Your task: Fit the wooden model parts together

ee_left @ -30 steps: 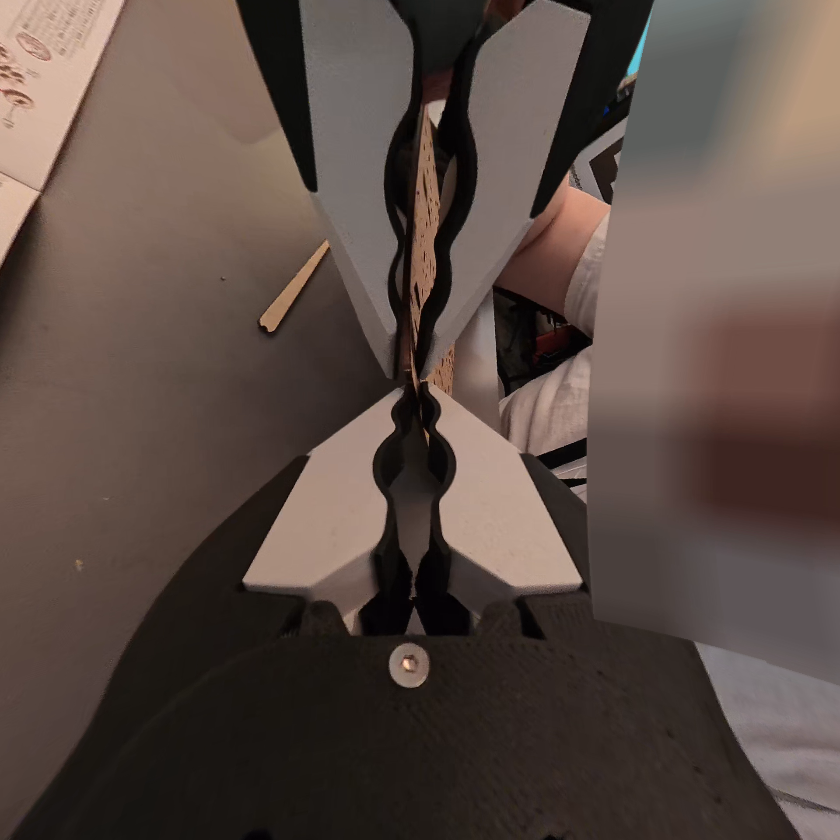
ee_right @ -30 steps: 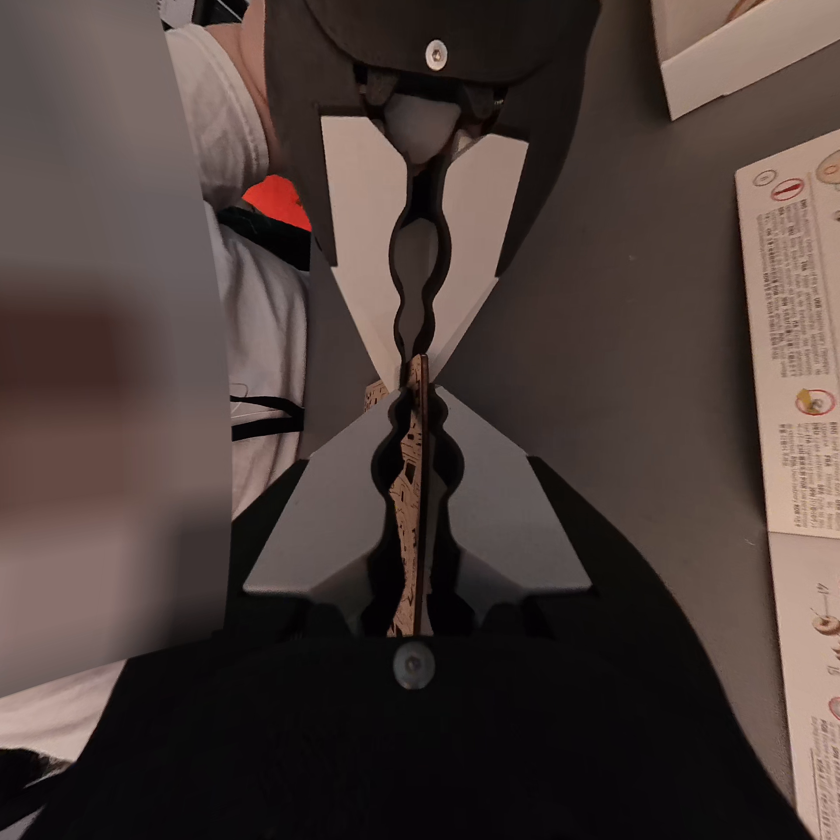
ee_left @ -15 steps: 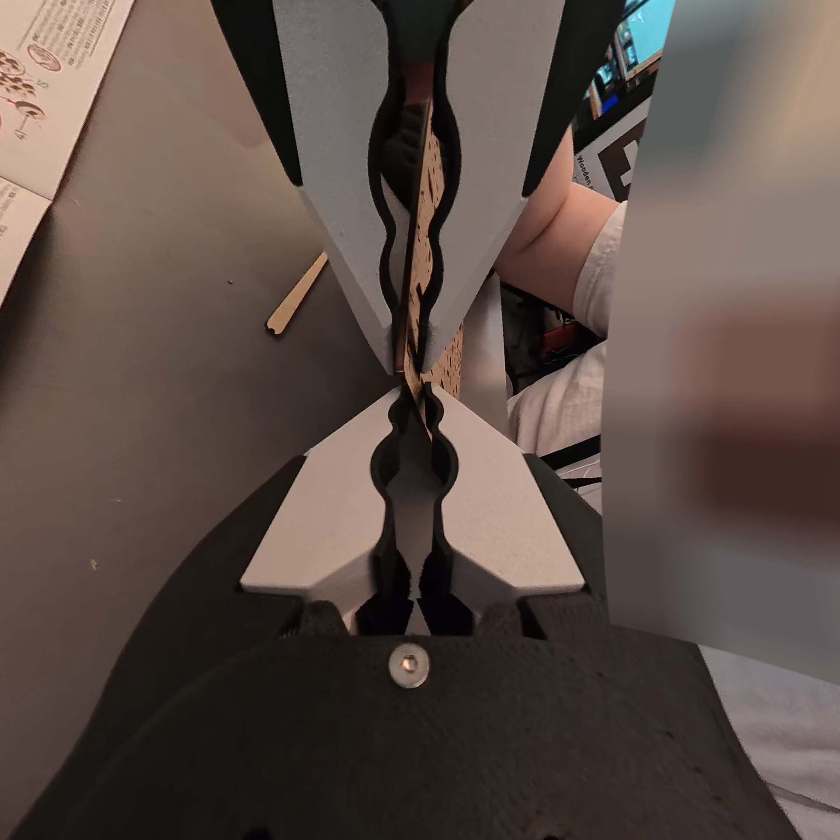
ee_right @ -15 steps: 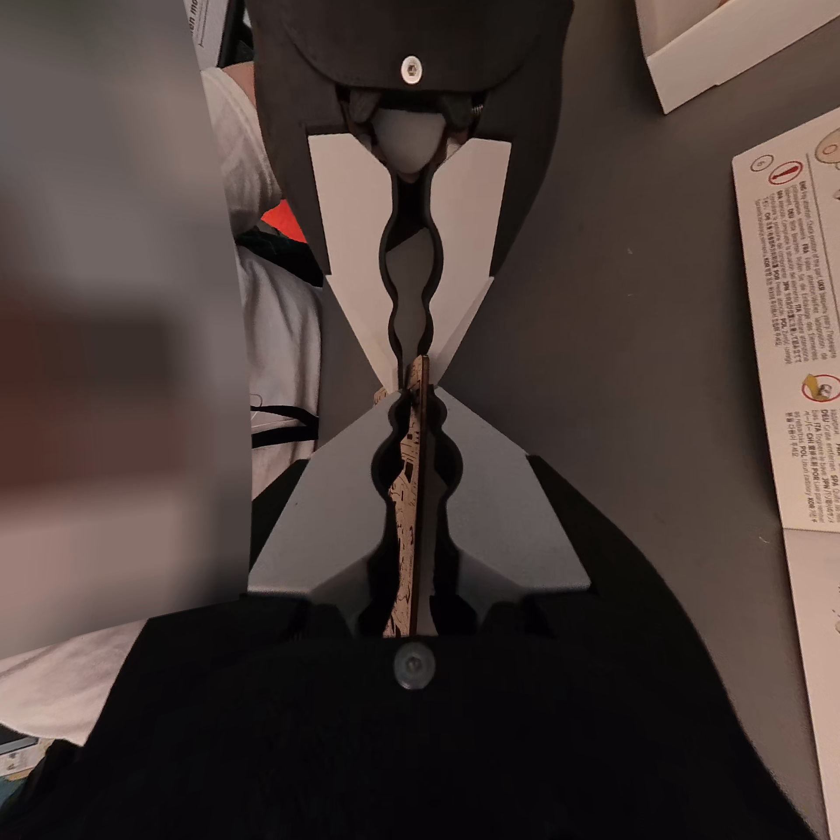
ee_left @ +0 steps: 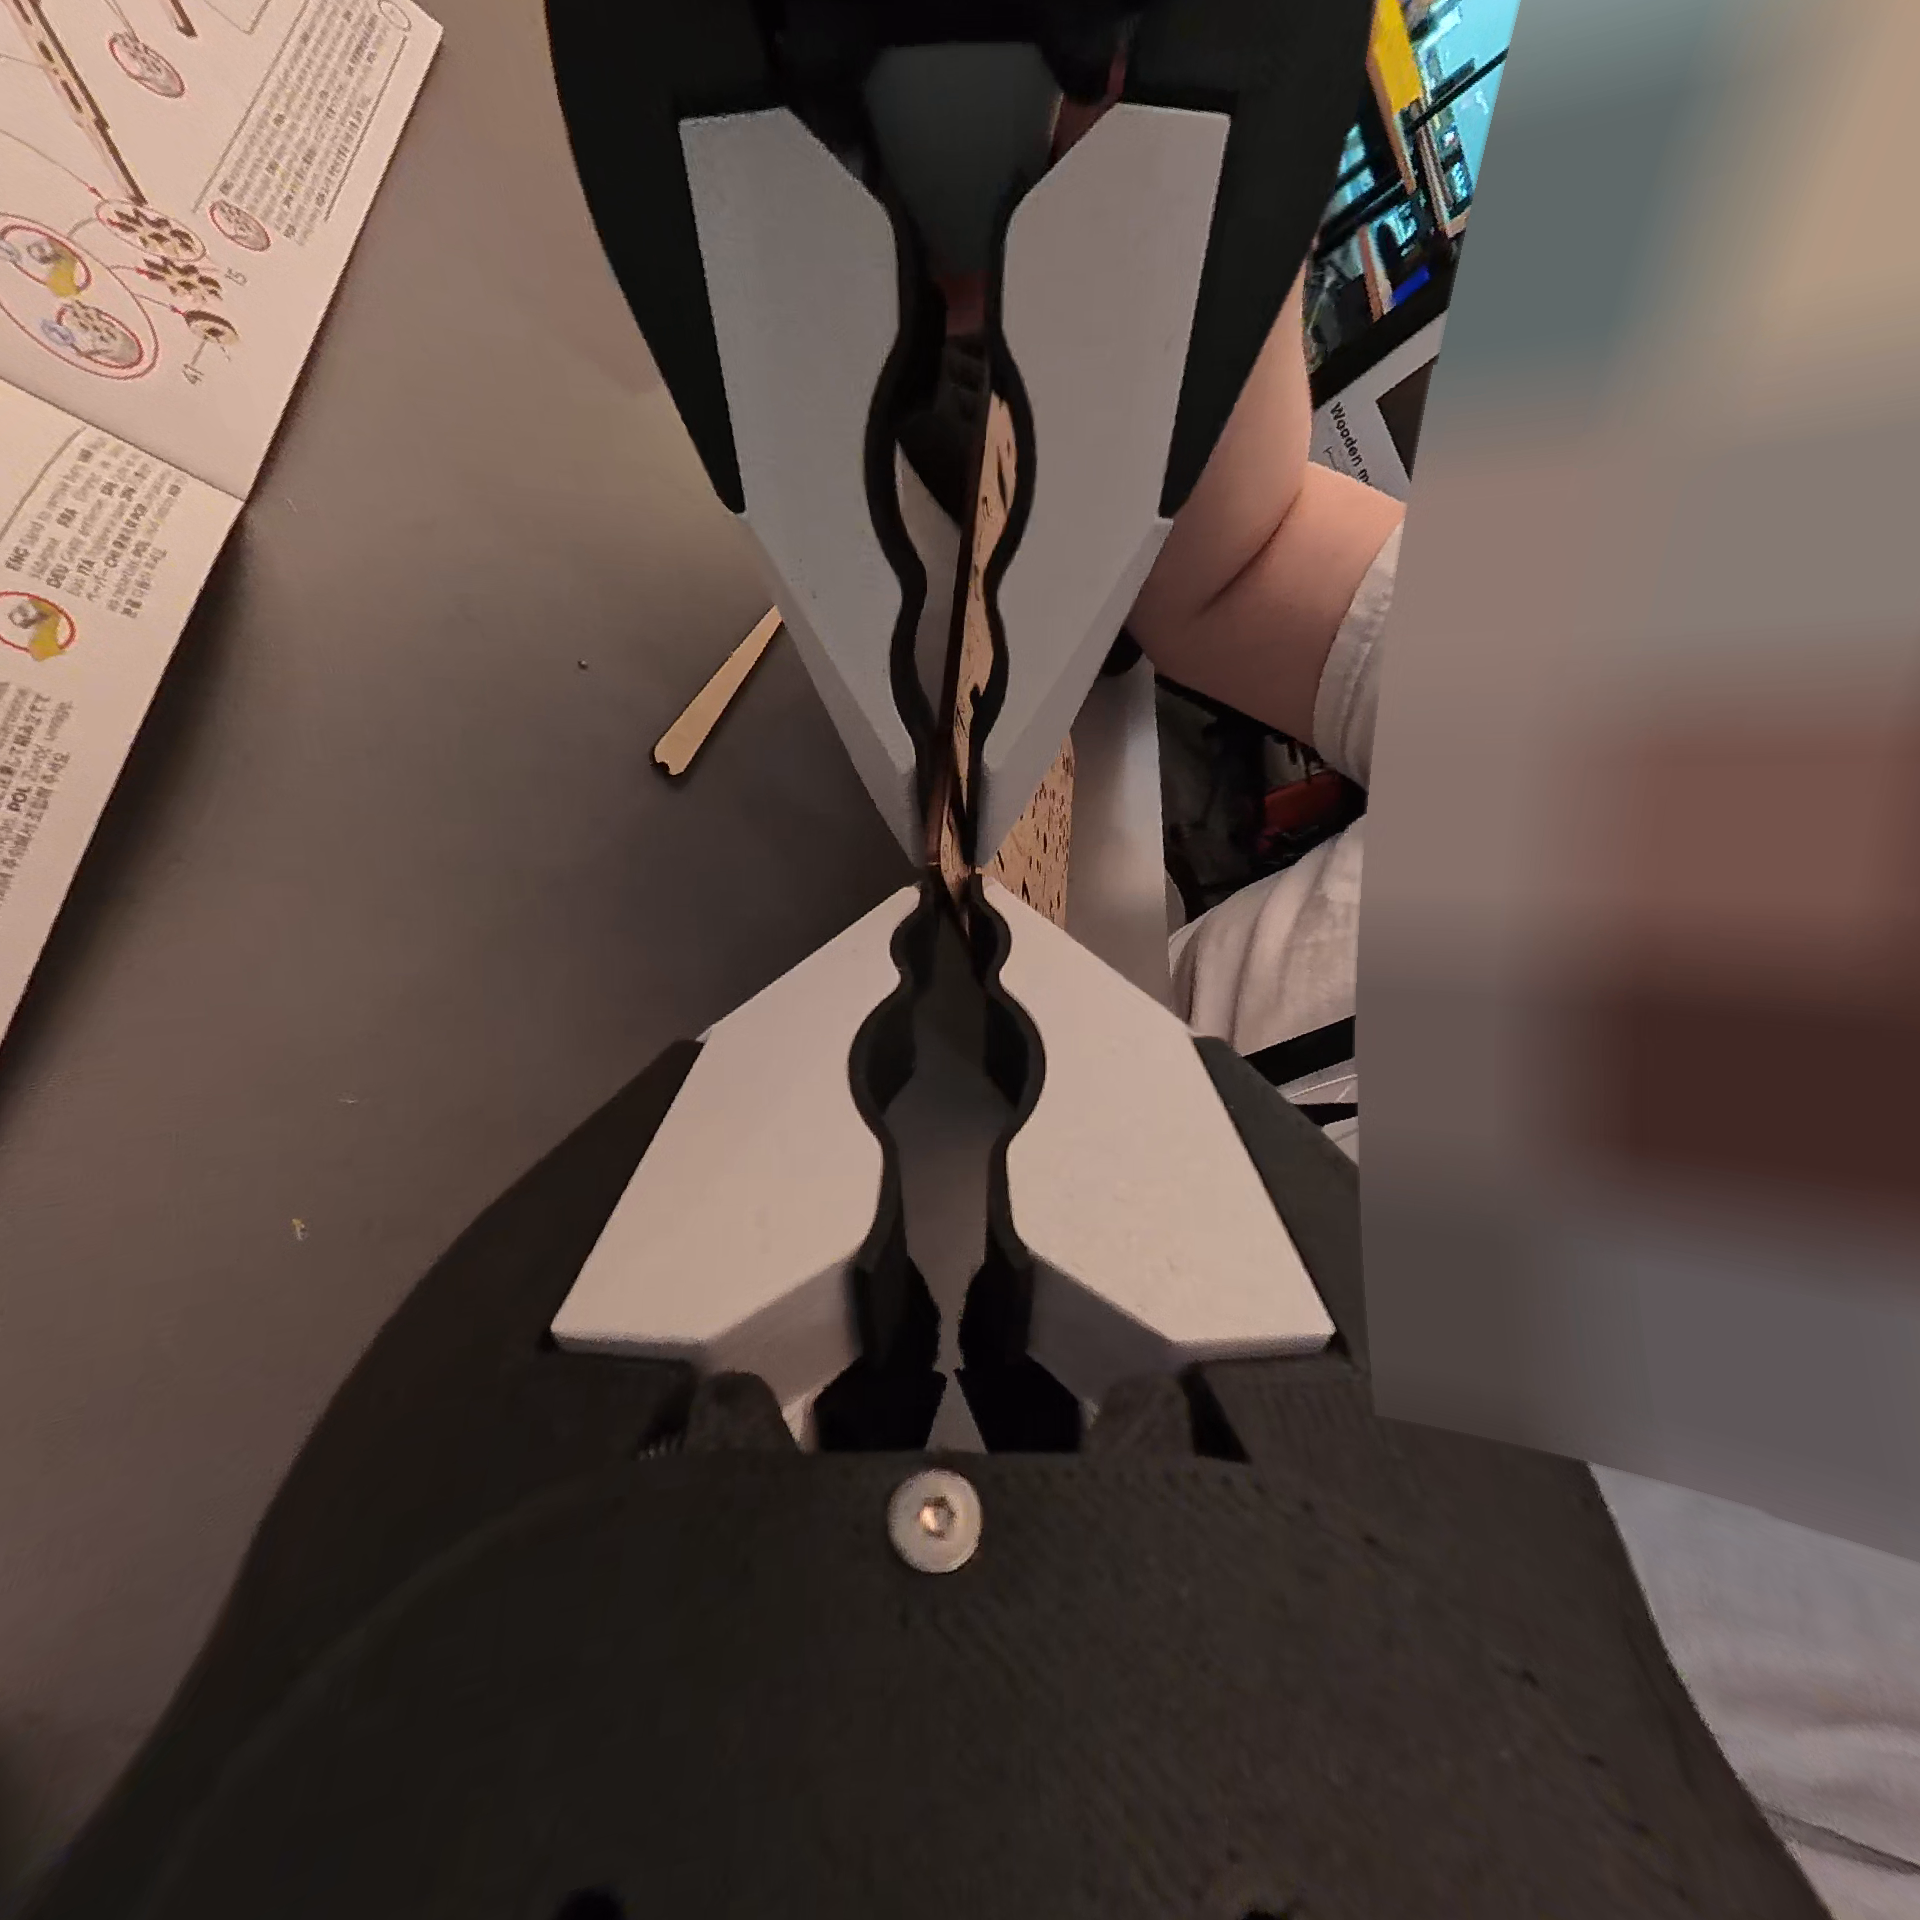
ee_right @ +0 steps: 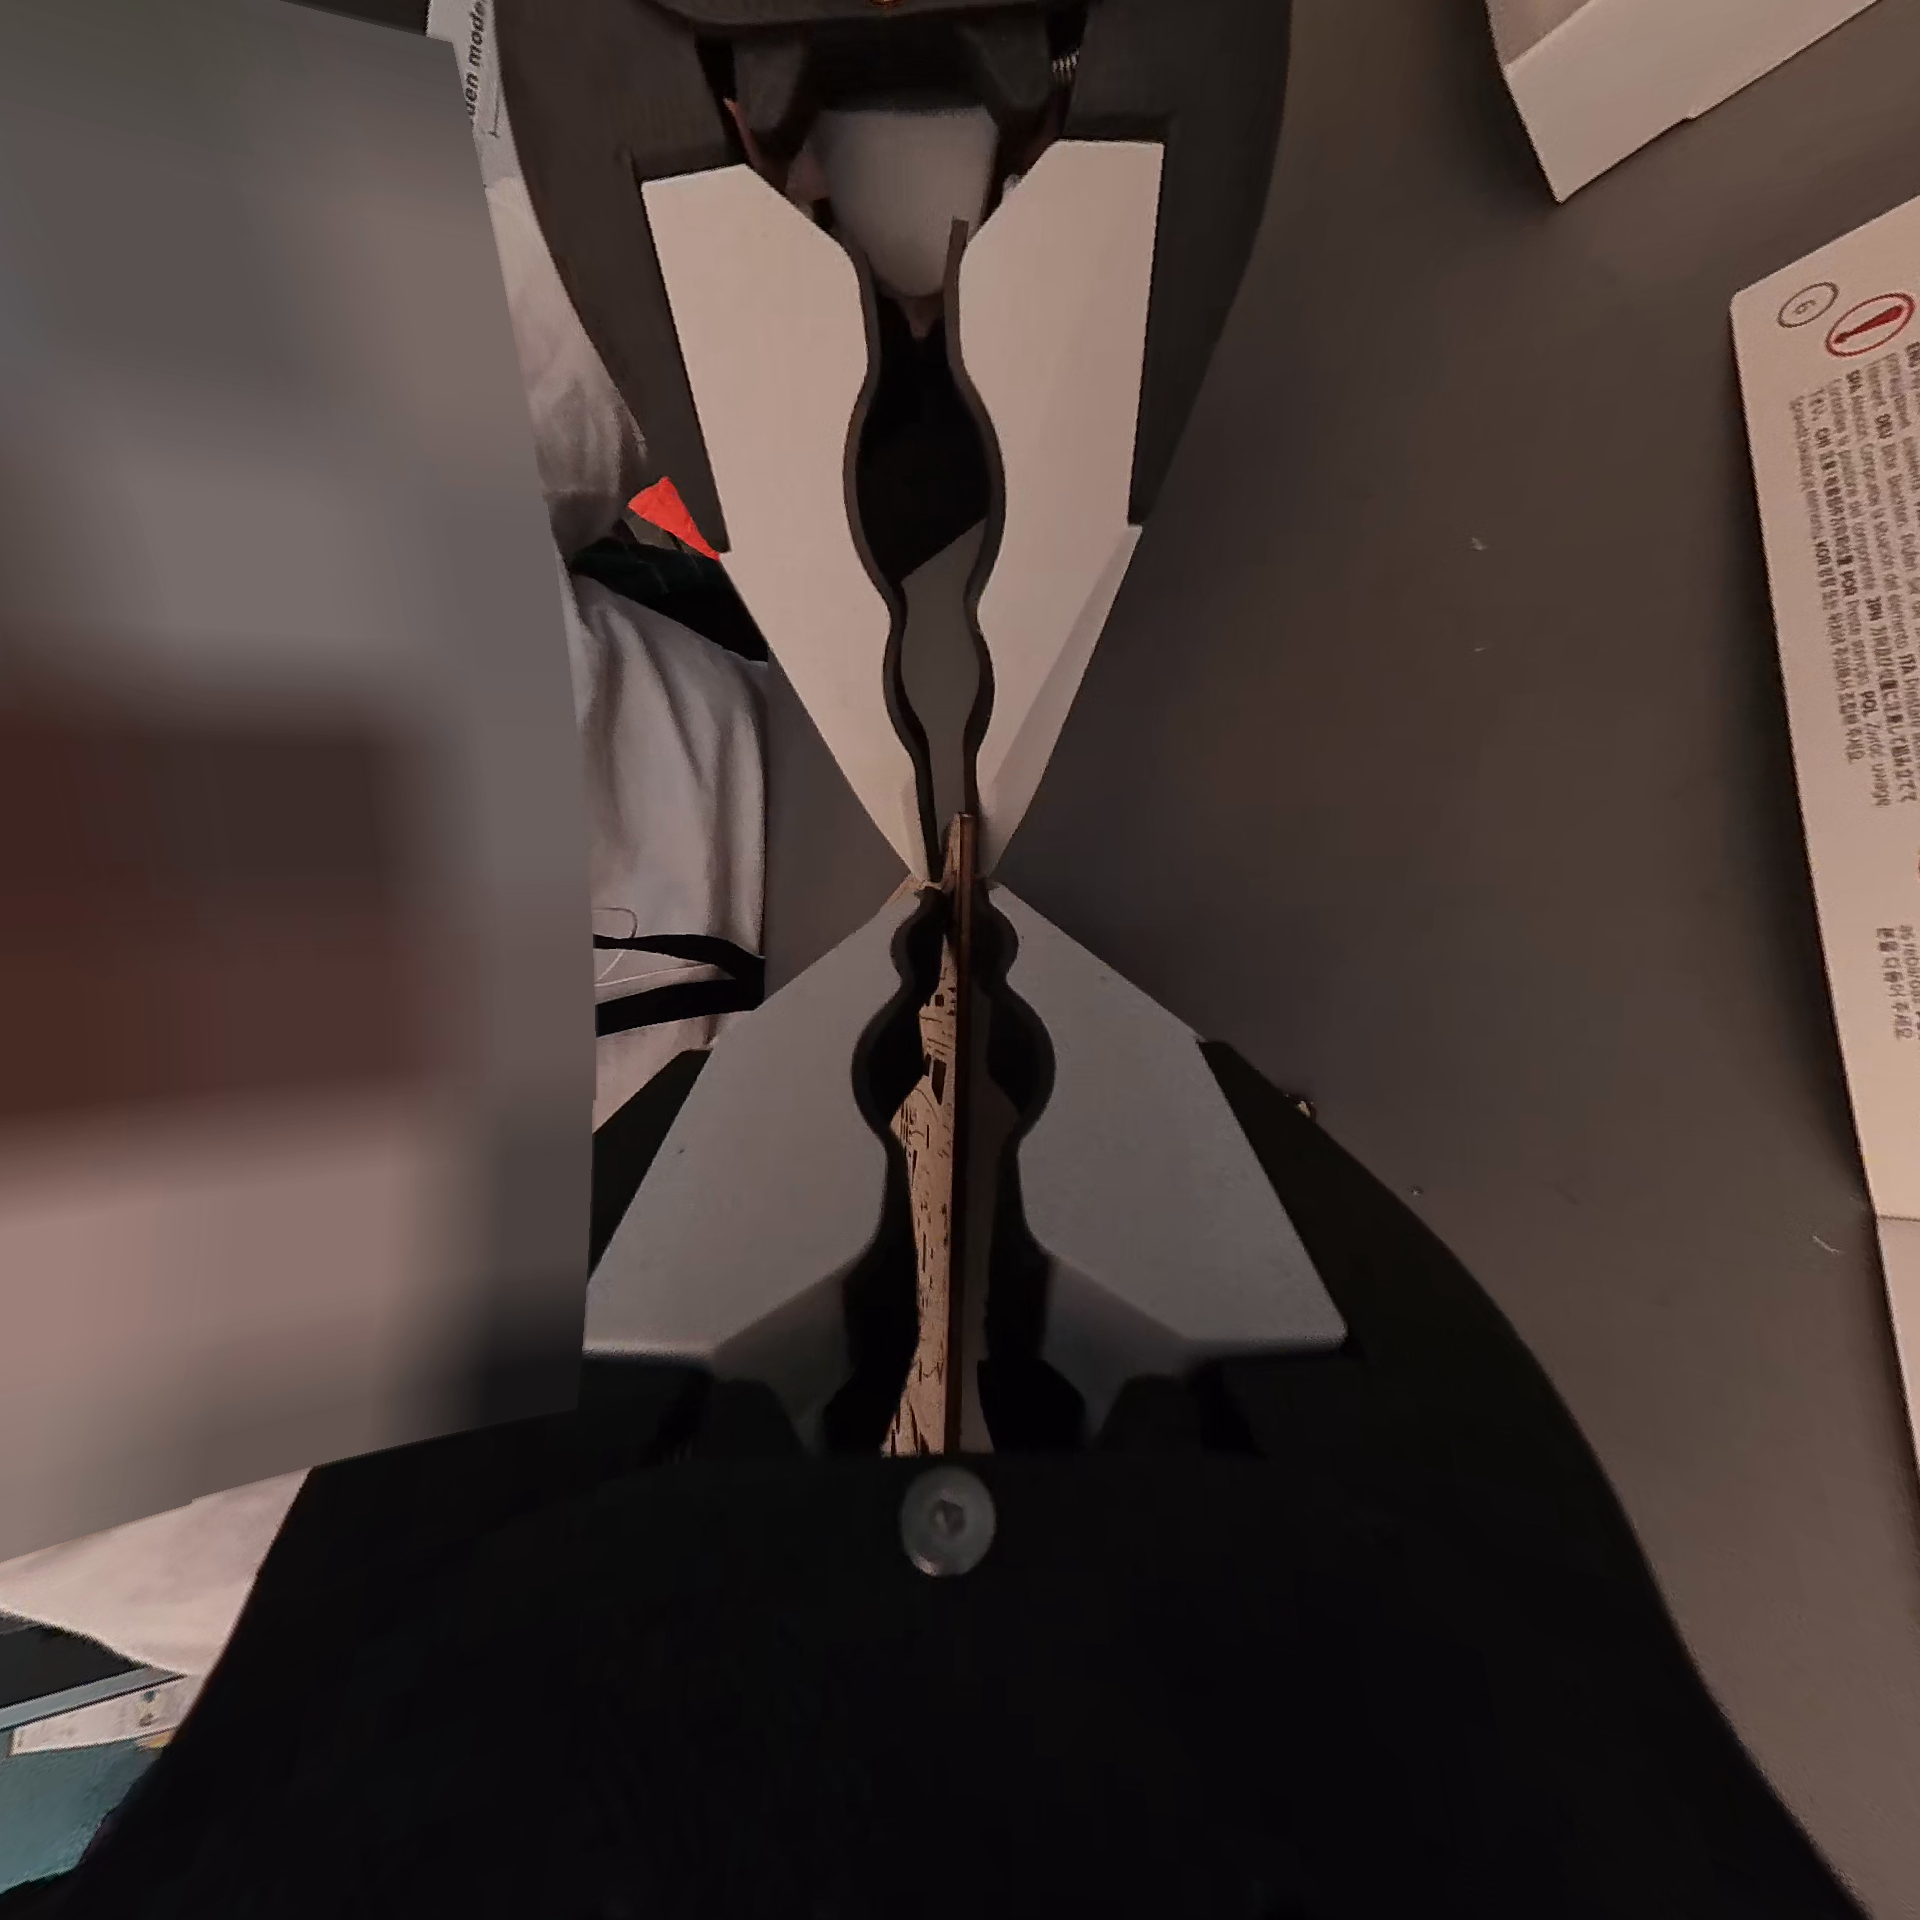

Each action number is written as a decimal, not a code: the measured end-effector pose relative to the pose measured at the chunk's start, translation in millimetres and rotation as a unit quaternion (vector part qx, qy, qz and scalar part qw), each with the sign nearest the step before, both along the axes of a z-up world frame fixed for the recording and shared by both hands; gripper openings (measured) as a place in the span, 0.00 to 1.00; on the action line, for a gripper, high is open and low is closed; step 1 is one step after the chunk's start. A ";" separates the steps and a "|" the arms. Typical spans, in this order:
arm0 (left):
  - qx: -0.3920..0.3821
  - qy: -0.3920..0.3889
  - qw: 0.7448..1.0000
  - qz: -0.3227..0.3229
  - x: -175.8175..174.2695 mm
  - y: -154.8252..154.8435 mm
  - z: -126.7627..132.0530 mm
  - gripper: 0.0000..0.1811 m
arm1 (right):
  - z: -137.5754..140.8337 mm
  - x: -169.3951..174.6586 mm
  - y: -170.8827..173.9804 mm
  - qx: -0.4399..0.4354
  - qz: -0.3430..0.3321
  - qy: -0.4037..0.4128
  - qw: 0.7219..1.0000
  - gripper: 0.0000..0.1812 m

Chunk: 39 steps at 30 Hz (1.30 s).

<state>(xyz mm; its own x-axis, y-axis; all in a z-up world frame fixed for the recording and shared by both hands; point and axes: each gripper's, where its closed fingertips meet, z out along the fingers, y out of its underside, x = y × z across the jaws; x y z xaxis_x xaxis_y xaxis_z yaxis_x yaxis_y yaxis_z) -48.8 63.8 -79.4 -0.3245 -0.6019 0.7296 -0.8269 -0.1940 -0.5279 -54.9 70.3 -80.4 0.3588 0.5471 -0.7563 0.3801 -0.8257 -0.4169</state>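
Spread beneath everything: a dark grey table (ee_left: 416, 935), bare in the middle. Lay along its edges as printed instruction sheets (ee_left: 156, 260), seen at the left in the left wrist view and at the right (ee_right: 1849, 727) in the right wrist view, with the corner of a white box (ee_right: 1662, 94) above. Sat beside the table's edge: a person in a white shirt, one bare forearm (ee_left: 1247, 582) behind the tools.

Met tip to tip above the table: the left gripper (ee_left: 948, 904) and the right gripper (ee_left: 948, 831), pointed straight at each other. Kept its fingers drawn tight, the right gripper (ee_right: 951, 904), clamped along the length of a thin engraved wooden panel (ee_right: 935, 1195) standing edge-on between the wavy black pads, from the base right out past the tips. Closed down to a narrow slit, likewise, the left gripper's fingers, with only the tips nipping the panel's far end and the space behind them empty.

Showed in the left wrist view as a dark edge with a speckled pale face (ee_left: 977, 644), part of it behind the right gripper's lower finger.

Lay flat on the table, well apart from both tools: a slim pale wooden stick (ee_left: 717, 691).
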 end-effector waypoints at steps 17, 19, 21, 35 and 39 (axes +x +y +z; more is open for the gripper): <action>-0.014 0.019 1.000 0.009 0.7 0.6 -6.9 0.01 | -9.3 2.6 1.0 0.032 0.011 -0.053 0.998 0.04; -0.027 0.013 1.000 0.003 -0.1 -1.6 -1.8 0.00 | -3.0 1.8 -1.3 0.035 0.016 -0.033 0.999 0.04; -0.022 0.008 1.000 0.000 -0.1 -3.1 -0.4 0.01 | 1.0 4.4 -1.1 0.029 0.009 -0.017 0.999 0.03; -0.011 0.027 1.000 0.001 -0.1 -4.6 -9.3 0.01 | -6.1 4.0 1.1 0.011 -0.002 -0.020 1.000 0.03; -0.019 0.026 0.999 0.002 0.3 -4.6 -7.4 0.01 | -4.5 3.9 1.1 0.008 -0.005 -0.012 1.000 0.03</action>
